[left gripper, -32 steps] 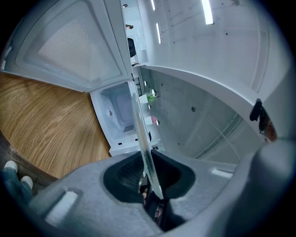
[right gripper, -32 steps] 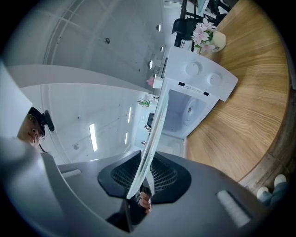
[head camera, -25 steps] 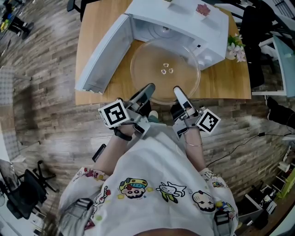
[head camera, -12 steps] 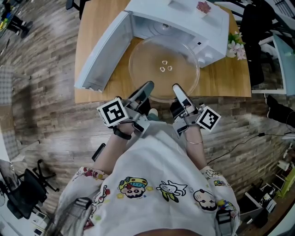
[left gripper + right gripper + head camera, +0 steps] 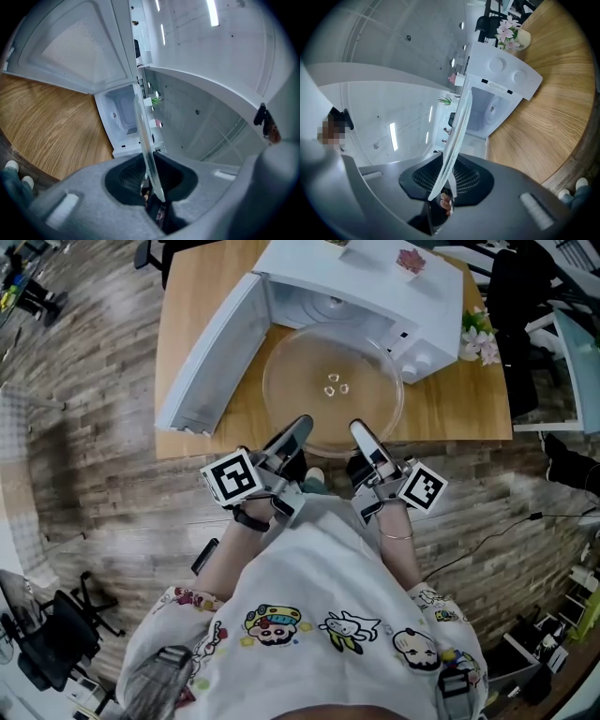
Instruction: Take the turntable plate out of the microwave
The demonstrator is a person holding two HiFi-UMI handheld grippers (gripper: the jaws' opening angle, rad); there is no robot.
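**A:** Left gripper (image 5: 298, 427) and right gripper (image 5: 362, 432), what have they got?

**B:** Each is clamped on the near rim of the clear, round glass turntable plate (image 5: 333, 352), side by side. In both gripper views the thin rim runs edge-on between dark, mesh-textured pads (image 5: 125, 177) that press on it.

**A:** And where does the plate sit?

**B:** Mostly outside, level over the table, with its far edge at the mouth of the white, boxy microwave (image 5: 384, 282). Three small glass nubs (image 5: 336, 383) stand at its centre.

**A:** Around it?

**B:** The microwave's white door (image 5: 211, 357) hangs wide open to the left, its inner face smooth with a dotted window panel. Underneath is a light wooden table (image 5: 187, 287) with visible grain. A small pot of pale flowers (image 5: 480, 334) stands by the microwave's right side. Grey-brown plank floor (image 5: 94, 381) surrounds the table.
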